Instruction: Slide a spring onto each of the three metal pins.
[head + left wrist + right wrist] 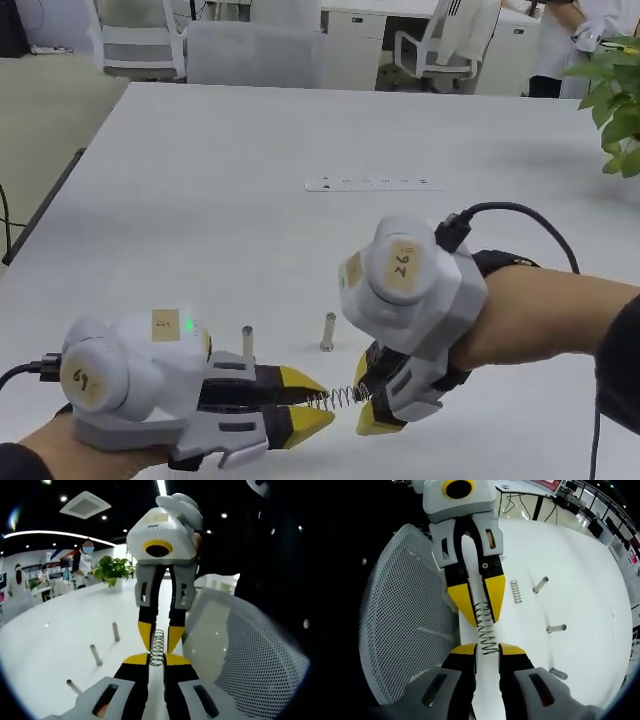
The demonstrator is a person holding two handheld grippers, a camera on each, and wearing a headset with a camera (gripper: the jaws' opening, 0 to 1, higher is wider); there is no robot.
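Note:
A short steel spring (338,397) hangs just above the white table, gripped at both ends. My left gripper (315,402) is shut on its left end and my right gripper (368,396) on its right end. The left gripper view has the spring (157,647) running from my left gripper (157,661) up into the other's yellow tips. In the right gripper view the spring (486,627) rises from my right gripper (489,650). Two bare pins (247,342) (327,332) stand just behind. A loose spring (515,591) lies by a pin (540,584); a second pin (556,628) is bare, and a third (558,673) looks coiled.
A white power strip (372,184) lies mid-table. A potted plant (615,100) stands at the far right edge. A white mesh chair back (240,650) is close to the table's near edge. Office chairs and desks stand beyond the far end, and people stand in the background (82,562).

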